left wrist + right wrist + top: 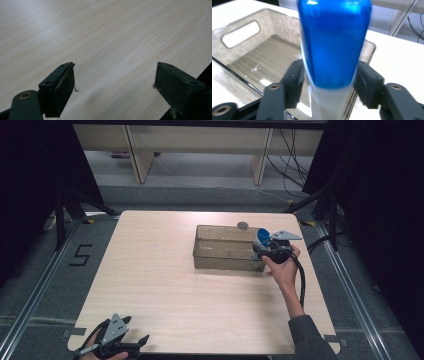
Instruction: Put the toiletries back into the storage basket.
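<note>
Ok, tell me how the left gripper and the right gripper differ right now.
The left gripper has nothing between its wide-apart jaws; the right gripper has a blue-and-white object between its jaws.
The left gripper sits at the table's near edge; the right gripper is at the clear bin.
Both have black jaws and a grey plate on top.

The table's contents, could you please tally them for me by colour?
Blue: 1, the blue-and-white object between the right gripper jaws.
Smoky clear: 1, the bin.
Grey: 1, the small round object behind the bin.
Total: 3.
</note>
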`<state>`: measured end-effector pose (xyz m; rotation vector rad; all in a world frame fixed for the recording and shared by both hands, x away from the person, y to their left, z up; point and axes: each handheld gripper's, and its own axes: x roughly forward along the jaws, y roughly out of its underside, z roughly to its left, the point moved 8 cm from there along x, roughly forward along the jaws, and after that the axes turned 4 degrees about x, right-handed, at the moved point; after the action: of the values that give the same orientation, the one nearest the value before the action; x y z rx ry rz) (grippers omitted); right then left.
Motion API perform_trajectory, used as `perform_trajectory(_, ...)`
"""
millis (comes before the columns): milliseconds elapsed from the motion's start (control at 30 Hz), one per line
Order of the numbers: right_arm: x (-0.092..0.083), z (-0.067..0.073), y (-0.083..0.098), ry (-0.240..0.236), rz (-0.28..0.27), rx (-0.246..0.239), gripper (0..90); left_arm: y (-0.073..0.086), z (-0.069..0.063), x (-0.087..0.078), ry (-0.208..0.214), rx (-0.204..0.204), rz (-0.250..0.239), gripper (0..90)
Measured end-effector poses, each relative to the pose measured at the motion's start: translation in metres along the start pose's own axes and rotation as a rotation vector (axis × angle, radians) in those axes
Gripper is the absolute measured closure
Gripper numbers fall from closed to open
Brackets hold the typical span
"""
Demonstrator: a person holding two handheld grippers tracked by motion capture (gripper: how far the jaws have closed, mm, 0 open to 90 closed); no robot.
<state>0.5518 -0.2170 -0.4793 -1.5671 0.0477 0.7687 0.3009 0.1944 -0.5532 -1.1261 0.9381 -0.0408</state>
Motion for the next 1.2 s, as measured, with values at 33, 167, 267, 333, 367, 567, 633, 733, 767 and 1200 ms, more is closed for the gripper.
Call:
perform_trajectory(33, -0.003, 0.000, -0.001, 0.005, 0.000, 0.003, 39.8, 0.001, 0.002, -0.001, -0.010, 0.016, 0.026, 16.2)
perform_trajectory(167, -0.005, -0.002, -0.003, 0.009, -0.010, -0.001, 37.0, 0.002, 0.002, -0.001, -0.005, 0.016, 0.030, 16.2)
perform_trajectory(267, -0.004, 0.001, -0.002, 0.001, -0.003, 0.041, 34.5, 0.002, 0.002, -0.002, -0.005, 0.017, 0.031, 16.2)
perform_trajectory(333, -0.004, 0.001, -0.002, 0.001, -0.009, 0.038, 33.1, 0.002, 0.002, -0.002, -0.006, 0.013, 0.030, 16.1)
perform_trajectory(367, -0.004, -0.001, -0.003, 0.011, -0.020, 0.023, 32.0, 0.002, 0.002, -0.002, -0.005, 0.019, 0.030, 16.2)
perform_trajectory(567, -0.008, 0.002, -0.004, -0.002, -0.019, 0.046, 27.6, 0.000, 0.000, 0.000, 0.000, -0.001, 0.001, 16.2)
perform_trajectory(633, -0.008, 0.002, -0.005, -0.003, -0.023, 0.053, 27.1, 0.000, 0.000, 0.000, 0.000, 0.000, 0.003, 16.2)
perform_trajectory(733, -0.012, 0.001, -0.006, 0.000, -0.024, 0.055, 26.2, 0.001, 0.002, -0.001, -0.011, 0.018, 0.019, 16.2)
perform_trajectory(767, -0.012, 0.001, -0.007, 0.004, -0.031, 0.053, 26.2, 0.001, 0.002, -0.001, -0.007, 0.013, 0.014, 16.2)
perform_trajectory(1200, -0.021, 0.001, -0.011, 0.011, -0.051, 0.027, 25.4, 0.000, 0.001, -0.002, -0.002, 0.002, 0.015, 16.2)
